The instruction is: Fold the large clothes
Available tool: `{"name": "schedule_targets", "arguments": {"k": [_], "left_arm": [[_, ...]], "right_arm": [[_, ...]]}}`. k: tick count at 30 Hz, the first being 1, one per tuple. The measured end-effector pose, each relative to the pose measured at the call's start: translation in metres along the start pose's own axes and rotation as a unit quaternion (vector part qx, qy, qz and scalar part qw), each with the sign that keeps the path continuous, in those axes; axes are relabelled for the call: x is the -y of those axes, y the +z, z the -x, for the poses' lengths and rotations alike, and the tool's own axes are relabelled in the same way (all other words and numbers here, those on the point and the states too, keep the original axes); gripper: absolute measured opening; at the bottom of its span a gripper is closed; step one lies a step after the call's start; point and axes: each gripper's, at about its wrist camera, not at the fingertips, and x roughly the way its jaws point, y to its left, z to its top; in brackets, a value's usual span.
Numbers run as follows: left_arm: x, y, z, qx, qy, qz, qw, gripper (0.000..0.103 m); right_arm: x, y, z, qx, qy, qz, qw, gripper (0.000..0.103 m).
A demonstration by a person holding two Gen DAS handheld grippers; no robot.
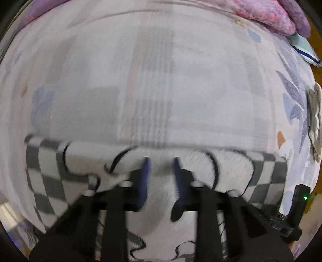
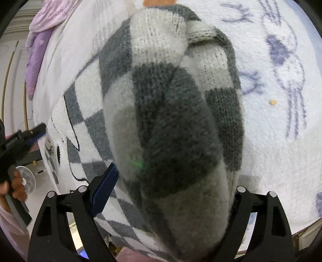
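Observation:
A grey-and-white checkered knit sweater [image 1: 66,181] with black line drawing lies on the bed. In the left wrist view my left gripper [image 1: 161,167] hovers over the sweater's far edge, its blue pads slightly apart with nothing between them; the view is blurred. In the right wrist view the sweater's thick sleeve [image 2: 171,121] fills the space between the wide-open jaws of my right gripper [image 2: 173,181]; only the left blue pad [image 2: 104,187] shows, the right one is hidden by the sleeve. The left gripper also shows in the right wrist view [image 2: 36,133] at the sweater's far side.
The bed has a pale patterned sheet [image 1: 181,80]. A pink and purple blanket [image 1: 271,14] is heaped at the far end. A folded teal item [image 1: 303,50] lies at the right edge. A floor fan [image 2: 26,179] stands below the bed edge.

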Motion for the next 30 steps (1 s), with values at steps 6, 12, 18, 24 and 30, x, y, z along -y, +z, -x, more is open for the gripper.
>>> {"name": "schedule_targets", "arguments": {"k": [6,12,18,24,30], "left_arm": [[0.009,0.018,-0.035,-0.066,0.009,-0.045,0.9968,0.011],[-0.005,0.033,-0.073,-0.157,-0.031,0.037,0.9864,0.010],[0.006,0.007,-0.075,-0.198,0.003,0.000,0.9801,0.008],[0.009,-0.008,-0.070,-0.230,0.016,0.015,0.9730,0.003],[0.010,-0.057,-0.085,-0.197,0.015,0.009,0.9801,0.001]], "right_arm": [[-0.009,0.008,-0.013,-0.018,-0.016,0.009,1.000,0.093],[-0.020,0.017,-0.024,-0.022,-0.037,0.007,0.999,0.097],[-0.026,0.023,-0.028,-0.030,-0.036,0.008,0.999,0.097],[-0.020,0.023,-0.029,-0.031,-0.036,0.012,0.999,0.096],[-0.023,0.030,-0.035,-0.030,-0.029,0.025,0.999,0.097]]}}
